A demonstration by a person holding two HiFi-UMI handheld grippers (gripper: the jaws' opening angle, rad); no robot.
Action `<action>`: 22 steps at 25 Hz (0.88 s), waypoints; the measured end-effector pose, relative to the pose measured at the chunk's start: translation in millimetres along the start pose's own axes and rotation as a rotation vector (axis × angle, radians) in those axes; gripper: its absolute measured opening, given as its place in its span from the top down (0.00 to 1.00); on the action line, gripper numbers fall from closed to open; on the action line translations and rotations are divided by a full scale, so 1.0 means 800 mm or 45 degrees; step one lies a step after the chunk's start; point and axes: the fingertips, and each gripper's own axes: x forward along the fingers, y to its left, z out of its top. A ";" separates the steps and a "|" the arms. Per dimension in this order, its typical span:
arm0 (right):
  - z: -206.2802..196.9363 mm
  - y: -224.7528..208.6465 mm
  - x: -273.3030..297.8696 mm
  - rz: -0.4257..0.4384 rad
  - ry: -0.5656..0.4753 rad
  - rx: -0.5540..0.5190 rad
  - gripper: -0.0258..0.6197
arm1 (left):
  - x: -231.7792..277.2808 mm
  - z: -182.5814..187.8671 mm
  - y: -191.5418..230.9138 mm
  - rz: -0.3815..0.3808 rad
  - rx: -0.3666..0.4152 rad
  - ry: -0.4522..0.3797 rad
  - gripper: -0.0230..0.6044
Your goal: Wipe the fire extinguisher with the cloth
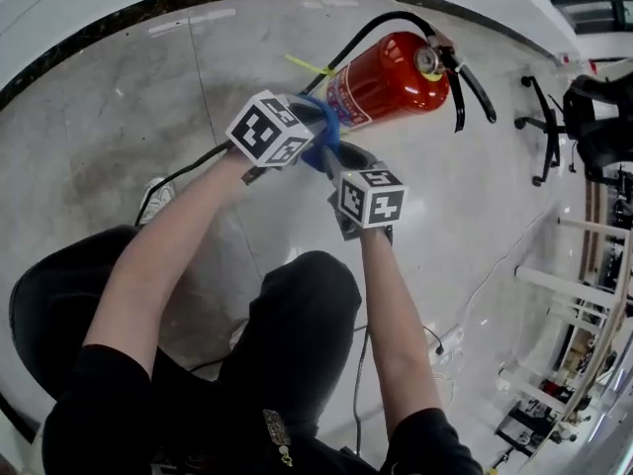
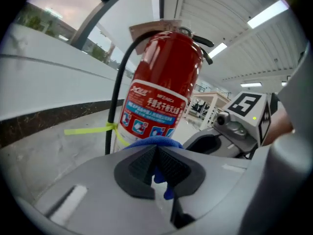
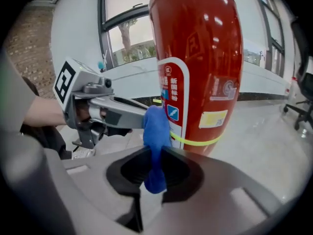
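Observation:
A red fire extinguisher (image 1: pixel 391 79) stands on the pale floor, with a black hose, a gauge and a yellow-green tie round it; it fills the left gripper view (image 2: pixel 164 82) and the right gripper view (image 3: pixel 205 67). A blue cloth (image 1: pixel 324 137) is stretched between both grippers just in front of the cylinder's lower part. My left gripper (image 2: pixel 159 173) is shut on one end of the cloth (image 2: pixel 155 143). My right gripper (image 3: pixel 155 173) is shut on the other end of the cloth (image 3: pixel 156 136). Whether the cloth touches the cylinder I cannot tell.
A black office chair (image 1: pixel 584 117) stands at the right. White table frames (image 1: pixel 574 295) lie at the lower right. A black cable (image 1: pixel 173 181) runs over the floor at the left. A dark skirting strip (image 1: pixel 119 33) edges the wall behind the extinguisher.

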 end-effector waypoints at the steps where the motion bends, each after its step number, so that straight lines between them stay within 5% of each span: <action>1: 0.001 -0.004 -0.002 -0.010 -0.006 0.010 0.88 | -0.001 0.002 -0.007 -0.019 0.052 0.044 0.94; 6: 0.019 -0.041 -0.040 -0.125 -0.154 0.080 0.90 | -0.021 0.003 -0.026 -0.062 0.389 0.321 0.90; 10: 0.043 -0.066 -0.073 -0.186 -0.299 0.094 0.90 | -0.052 0.034 -0.021 -0.041 0.523 0.424 0.81; 19: 0.111 -0.084 -0.156 -0.274 -0.507 0.037 0.90 | -0.101 0.110 -0.007 0.153 0.812 0.343 0.83; 22: 0.139 -0.087 -0.181 -0.294 -0.559 0.003 0.90 | -0.114 0.143 -0.011 0.212 0.838 0.286 0.85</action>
